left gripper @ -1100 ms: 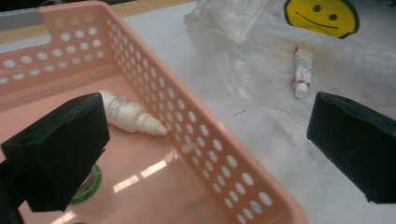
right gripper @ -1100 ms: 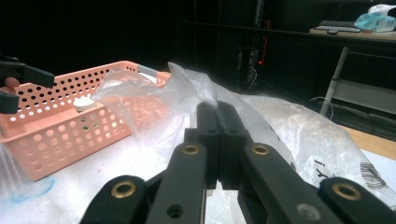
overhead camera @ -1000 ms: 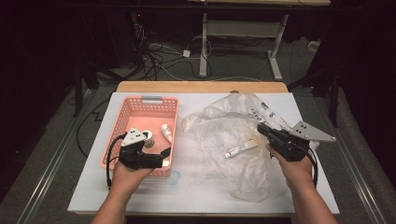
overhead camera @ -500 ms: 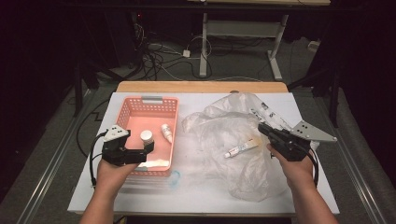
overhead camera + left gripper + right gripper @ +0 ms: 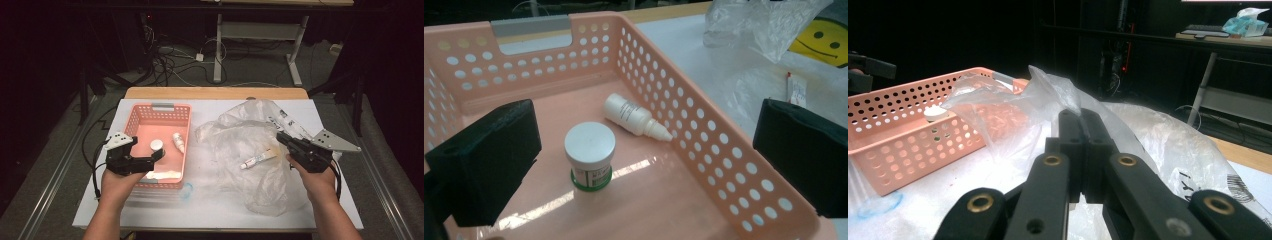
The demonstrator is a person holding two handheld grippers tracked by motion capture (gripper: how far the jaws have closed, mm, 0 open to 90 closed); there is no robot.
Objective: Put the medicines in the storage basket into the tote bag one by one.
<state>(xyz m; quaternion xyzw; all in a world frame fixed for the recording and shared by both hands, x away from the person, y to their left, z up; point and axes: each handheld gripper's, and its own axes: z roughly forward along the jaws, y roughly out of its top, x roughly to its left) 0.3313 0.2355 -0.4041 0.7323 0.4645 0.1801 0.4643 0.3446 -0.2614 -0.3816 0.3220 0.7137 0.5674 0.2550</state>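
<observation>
A pink perforated basket (image 5: pixel 165 107) (image 5: pixel 724 150) holds a white jar (image 5: pixel 157 145) (image 5: pixel 589 155) standing upright and a white dropper bottle (image 5: pixel 178 142) (image 5: pixel 634 116) lying on its side. My left gripper (image 5: pixel 150 162) (image 5: pixel 646 130) hovers at the basket's near left corner, open wide, with nothing between its jaws. To the right, a crumpled clear plastic bag (image 5: pixel 250 135) (image 5: pixel 1013 110) has a small tube (image 5: pixel 257 160) (image 5: pixel 796 90) lying on it. My right gripper (image 5: pixel 281 137) (image 5: pixel 1080 120) is shut on a raised fold of the bag.
A white strip-shaped item (image 5: pixel 160 175) lies along the basket's near wall. A clear round piece with a blue rim (image 5: pixel 186 190) sits on the white table (image 5: pixel 225 210) in front of the basket. Cables and desk legs stand beyond the far edge.
My left gripper has drawn back to the left from over the basket's middle, uncovering the jar. The right gripper and the bag have stayed put.
</observation>
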